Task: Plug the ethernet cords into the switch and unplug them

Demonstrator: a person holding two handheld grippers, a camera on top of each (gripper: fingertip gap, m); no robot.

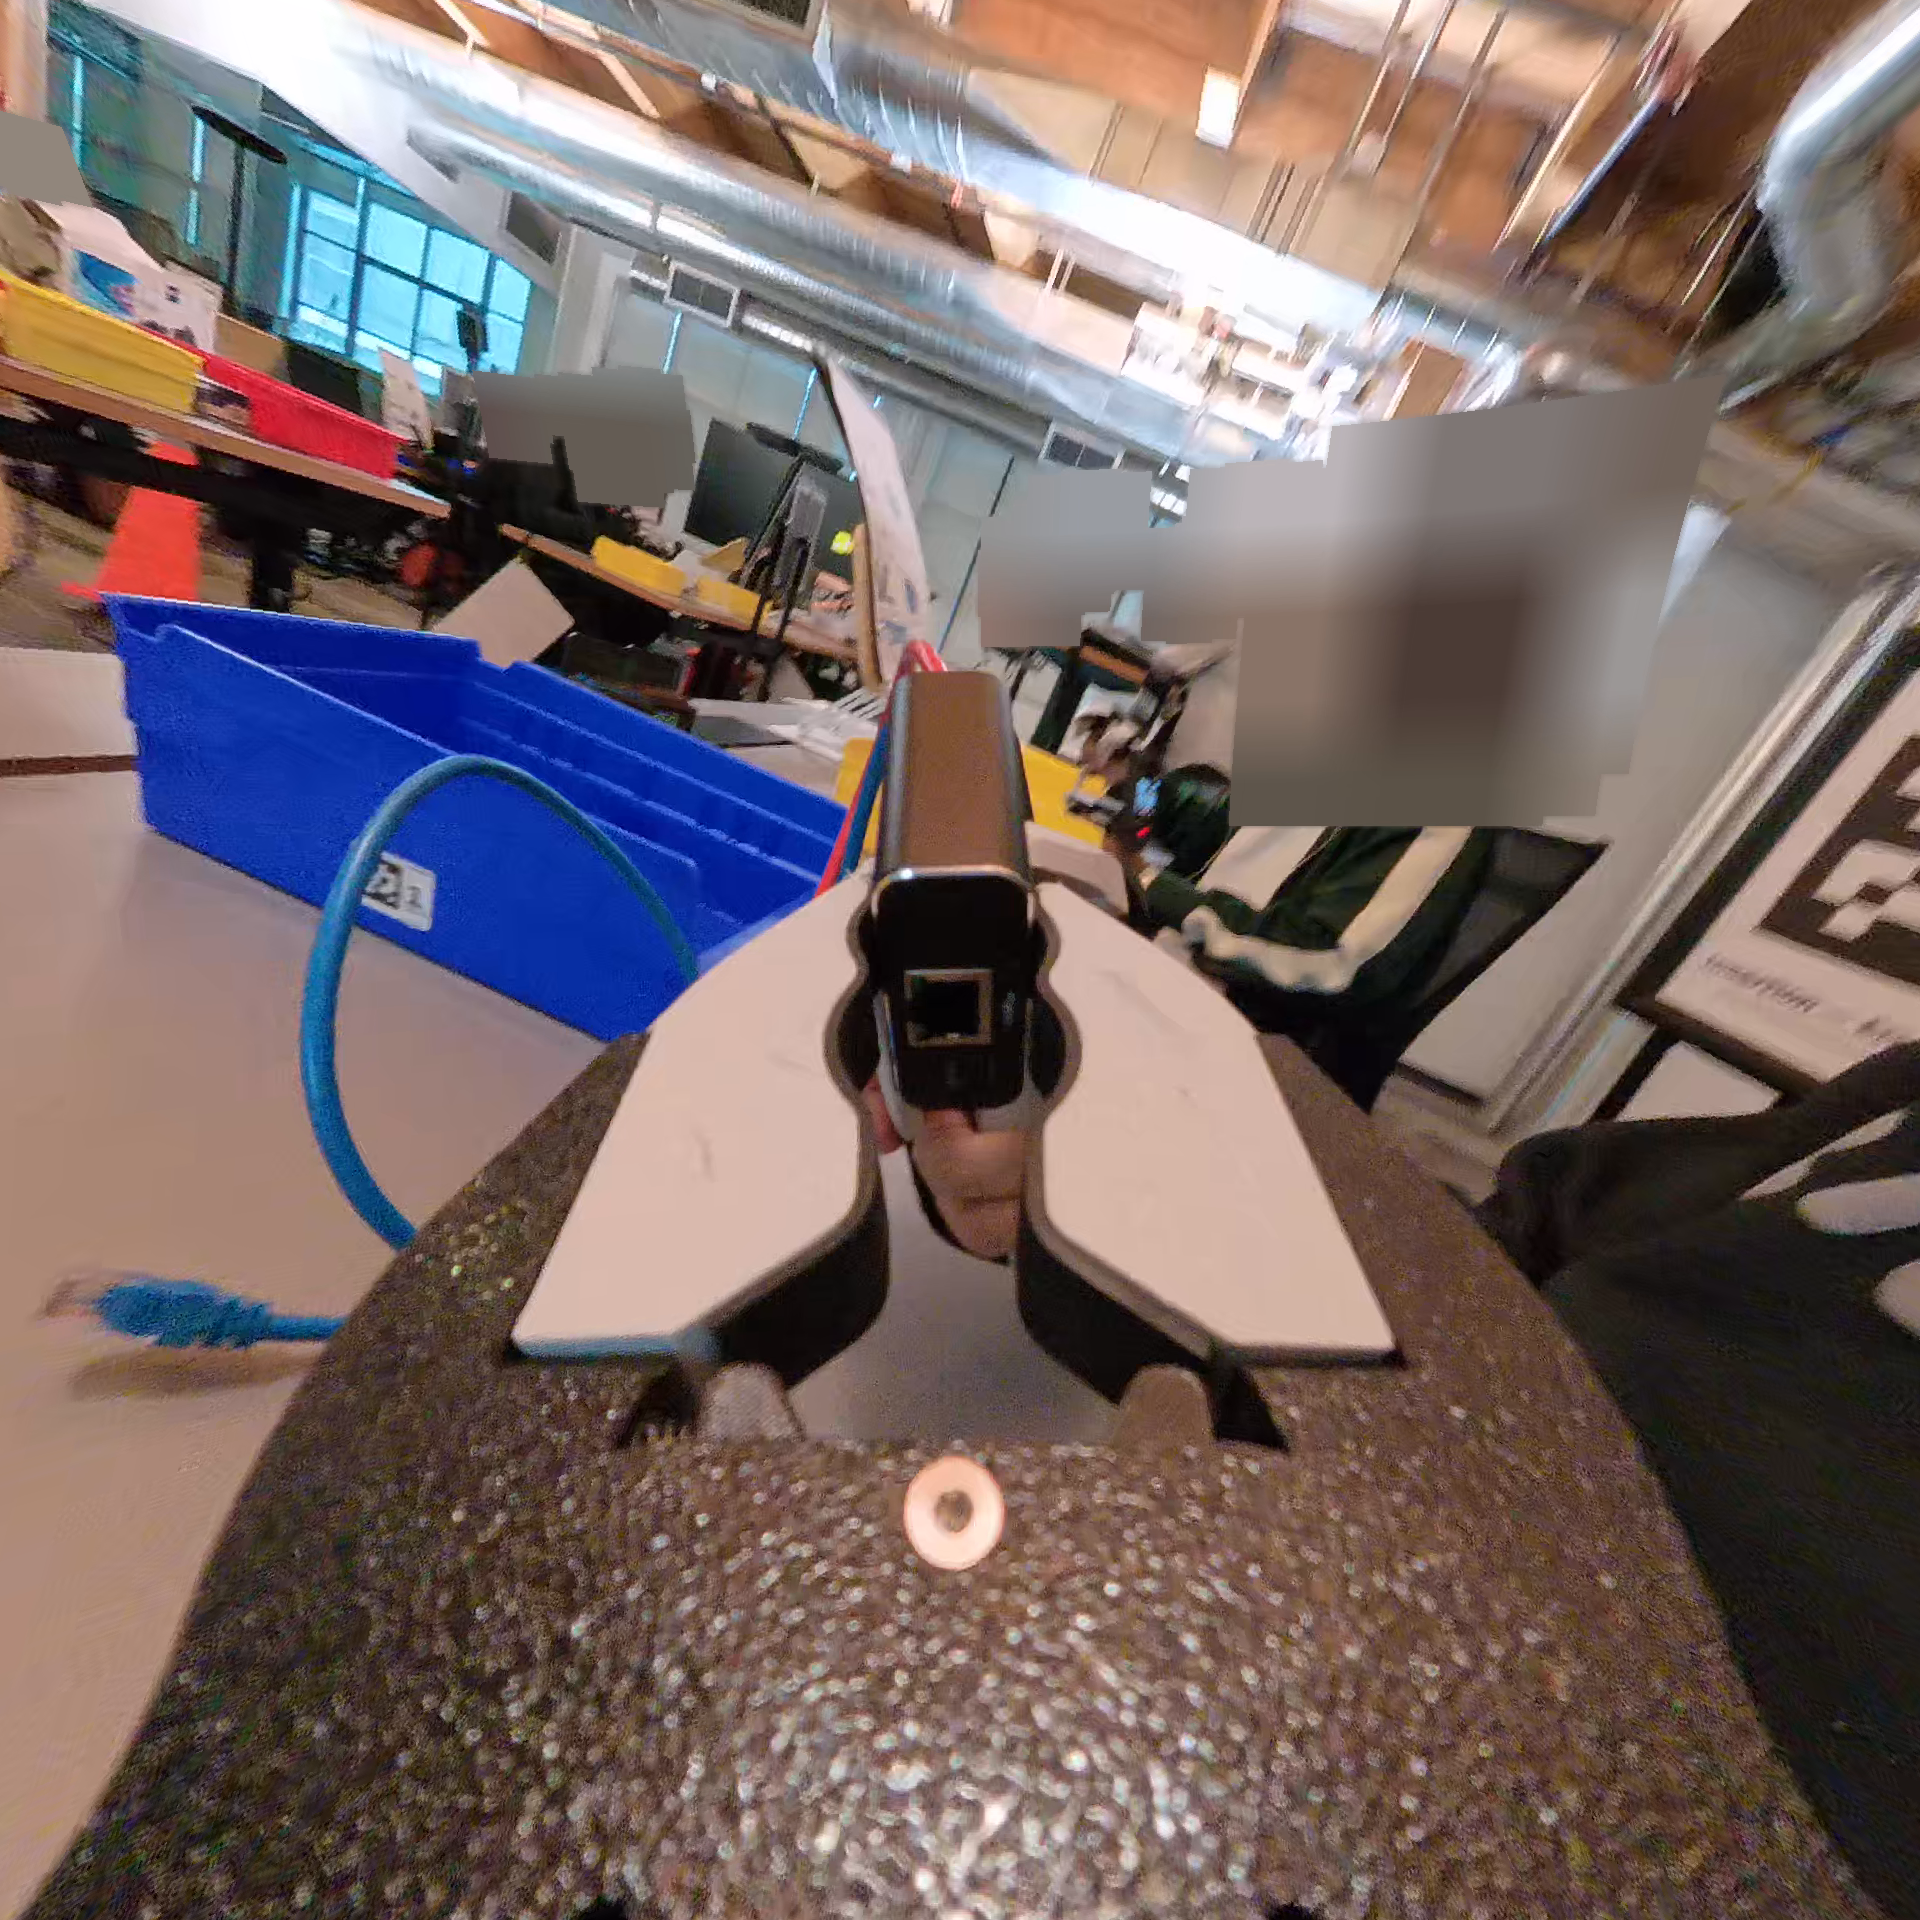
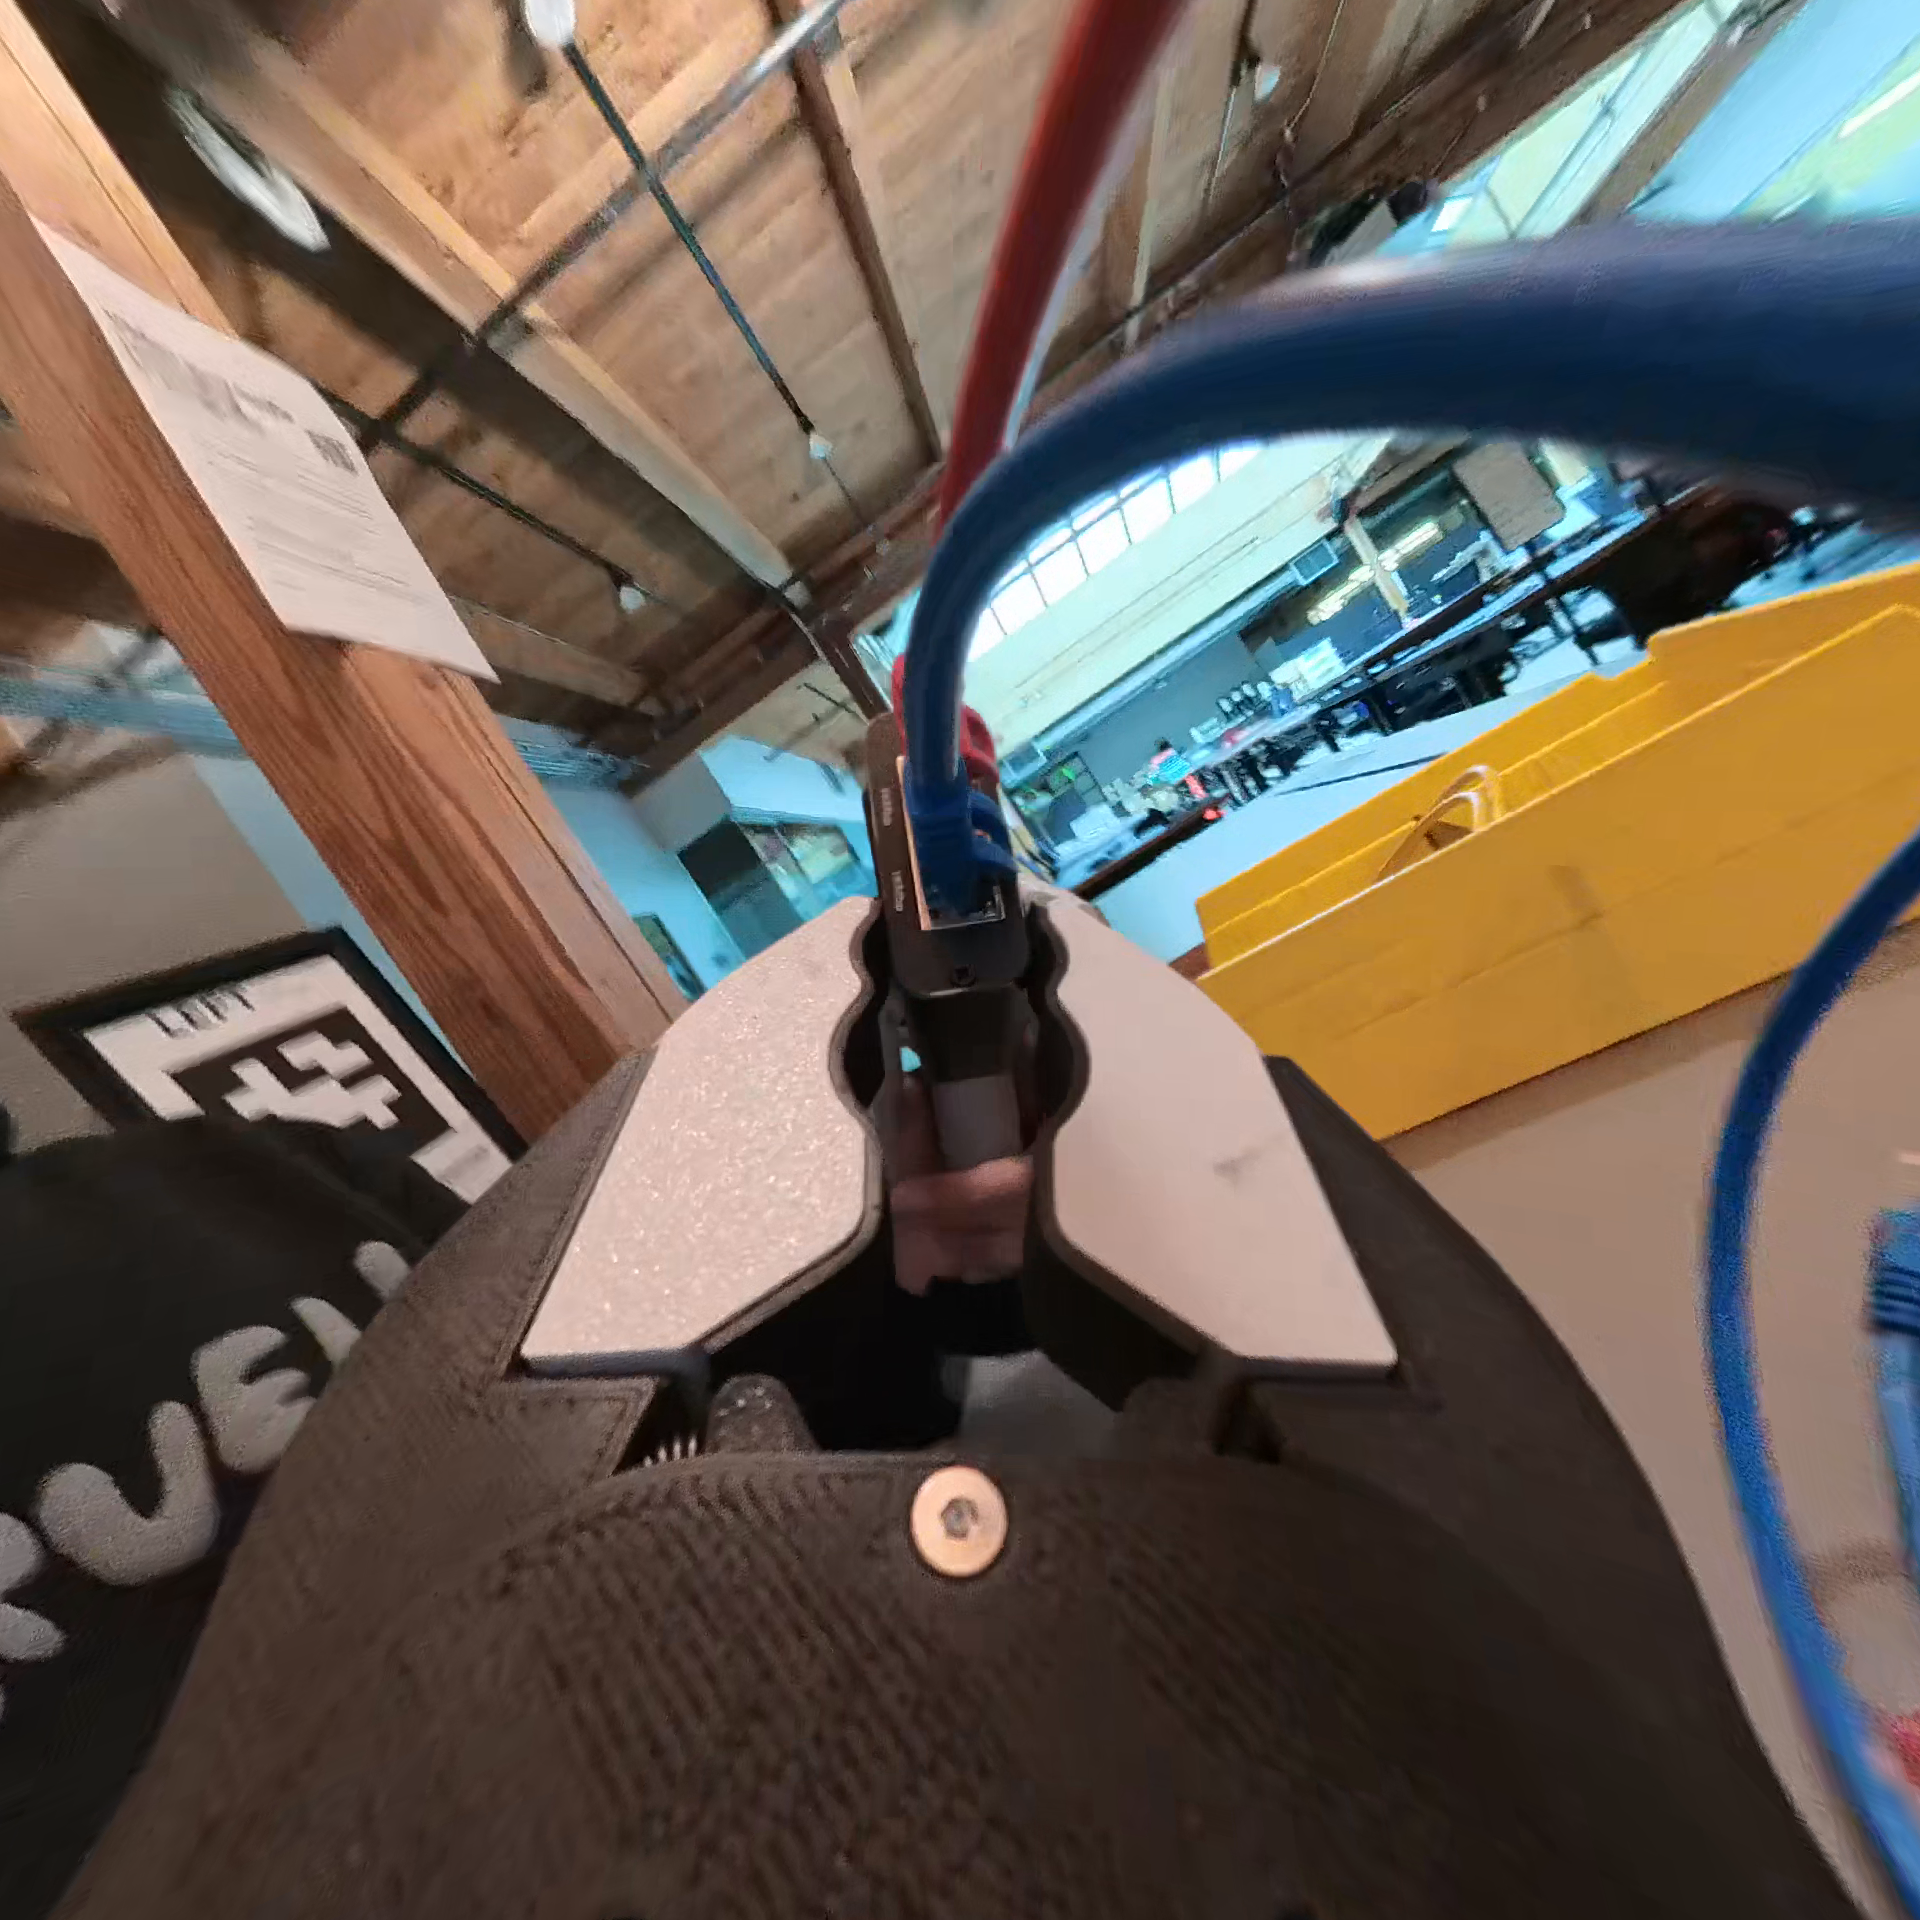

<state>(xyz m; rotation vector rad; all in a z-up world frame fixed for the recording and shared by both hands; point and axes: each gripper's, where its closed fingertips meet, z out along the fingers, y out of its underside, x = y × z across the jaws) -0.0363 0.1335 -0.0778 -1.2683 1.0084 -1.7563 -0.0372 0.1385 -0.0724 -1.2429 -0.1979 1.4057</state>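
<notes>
Both the left tool (image 1: 954, 1023) and the right tool (image 2: 954, 997) clamp the switch (image 1: 951, 935); a blue cord (image 2: 940, 821) is plugged into it.

glossy metal switch (image 1: 953, 831), rough wooden post (image 2: 343, 790)

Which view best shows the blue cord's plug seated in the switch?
The right wrist view. The blue cord runs down into a port of the switch just above the right claw. The left wrist view shows only an empty port on the switch, with the cord looping to a loose plug on the table.
</notes>
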